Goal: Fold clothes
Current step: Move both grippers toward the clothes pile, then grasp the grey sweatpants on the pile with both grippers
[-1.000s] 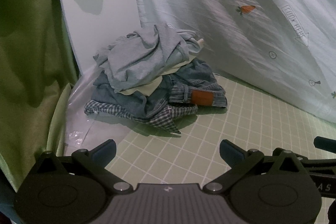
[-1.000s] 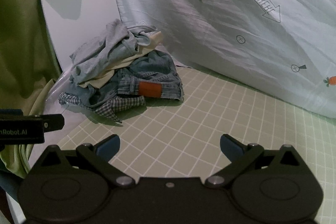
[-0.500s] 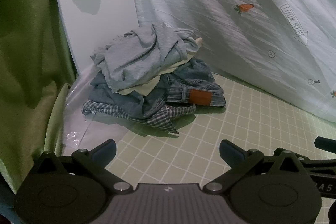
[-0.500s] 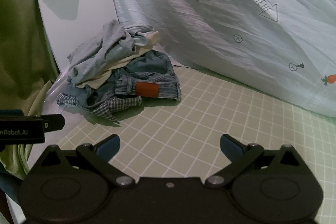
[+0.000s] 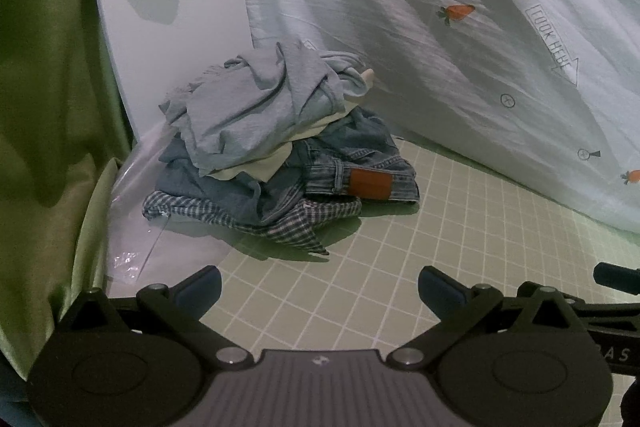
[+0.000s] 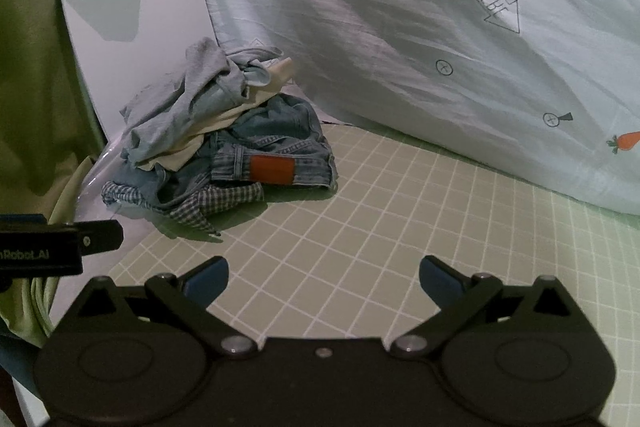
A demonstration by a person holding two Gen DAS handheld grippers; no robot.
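From the left wrist, the left hand-held gripper (image 5: pixel 319 287) stood wide open and empty; the pile of clothes (image 5: pixel 280 151) lay ahead, slightly left of centre, on the table (image 5: pixel 400 267) by the far left corner.

From the right wrist, the right hand-held gripper (image 6: pixel 323 277), likewise spread and empty, had the pile further left, so the left seemed nearer.
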